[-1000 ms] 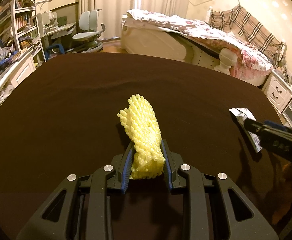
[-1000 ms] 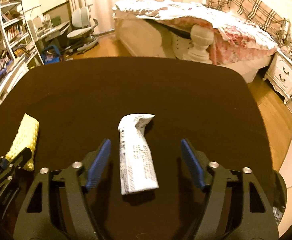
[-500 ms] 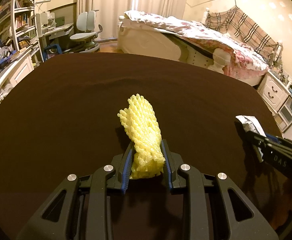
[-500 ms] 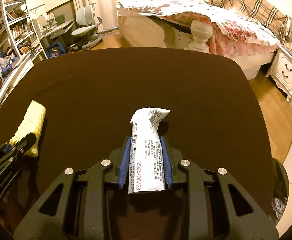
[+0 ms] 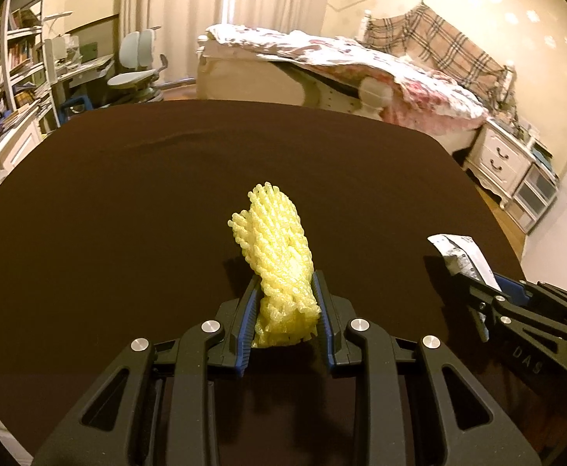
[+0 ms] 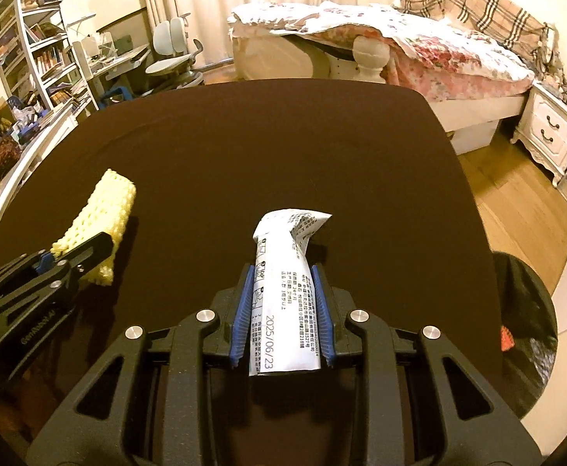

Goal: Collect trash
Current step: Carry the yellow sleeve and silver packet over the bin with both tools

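Observation:
A yellow foam fruit net (image 5: 279,260) sticks out forward from my left gripper (image 5: 286,310), which is shut on its near end above the dark brown table (image 5: 147,202). My right gripper (image 6: 283,303) is shut on a white printed wrapper (image 6: 285,295) whose crumpled tip points away from me. The left wrist view shows the right gripper (image 5: 489,295) at the far right with the wrapper (image 5: 462,250) in its jaws. In the right wrist view the left gripper (image 6: 77,258) is at the left, holding the foam net (image 6: 100,219).
A black trash bag in a bin (image 6: 524,318) stands on the floor beyond the table's right edge. Behind the table are a bed (image 6: 419,42), a white nightstand (image 6: 551,128), an office chair (image 5: 135,73) and bookshelves (image 6: 30,54).
The right gripper closed on the wrapper, which lay loose between open jaws a second ago. Both grippers have shifted across the table, each carrying its piece.

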`<state>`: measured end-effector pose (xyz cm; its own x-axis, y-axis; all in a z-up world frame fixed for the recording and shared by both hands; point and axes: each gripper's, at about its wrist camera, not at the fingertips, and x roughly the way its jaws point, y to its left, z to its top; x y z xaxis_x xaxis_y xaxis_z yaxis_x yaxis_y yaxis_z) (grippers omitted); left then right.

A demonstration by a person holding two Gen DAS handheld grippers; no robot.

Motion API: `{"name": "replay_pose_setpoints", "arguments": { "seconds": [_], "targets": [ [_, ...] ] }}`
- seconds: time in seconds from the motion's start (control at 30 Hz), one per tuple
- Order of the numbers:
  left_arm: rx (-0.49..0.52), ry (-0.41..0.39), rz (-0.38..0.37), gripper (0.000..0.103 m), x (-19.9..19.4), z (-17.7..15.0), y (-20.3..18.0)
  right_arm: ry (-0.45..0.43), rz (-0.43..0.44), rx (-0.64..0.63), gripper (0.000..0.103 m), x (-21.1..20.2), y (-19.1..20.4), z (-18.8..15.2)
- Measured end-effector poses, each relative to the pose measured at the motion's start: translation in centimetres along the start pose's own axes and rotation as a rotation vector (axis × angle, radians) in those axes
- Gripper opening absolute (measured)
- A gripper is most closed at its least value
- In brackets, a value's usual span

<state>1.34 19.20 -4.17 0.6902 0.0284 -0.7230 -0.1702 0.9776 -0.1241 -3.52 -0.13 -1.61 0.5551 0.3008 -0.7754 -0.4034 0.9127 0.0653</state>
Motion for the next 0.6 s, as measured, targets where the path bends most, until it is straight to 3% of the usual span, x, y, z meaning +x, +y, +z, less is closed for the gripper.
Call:
{"name": "replay_pose_setpoints", "arguments": {
  "seconds": [0.3,0.6],
  "targets": [
    [0.059,-0.006,-0.04,0.029,-1.2,-1.3,-3.5,-0.032,-0.019,0.045,0.029,-2.8,-2.7,-2.4],
    [0.141,-0.014,-0.1,0.029,-1.9,-2.2,-7.8,-0.085,-0.091,0.107,0.029,-5.9,-6.5,-4.2]
  ]
}}
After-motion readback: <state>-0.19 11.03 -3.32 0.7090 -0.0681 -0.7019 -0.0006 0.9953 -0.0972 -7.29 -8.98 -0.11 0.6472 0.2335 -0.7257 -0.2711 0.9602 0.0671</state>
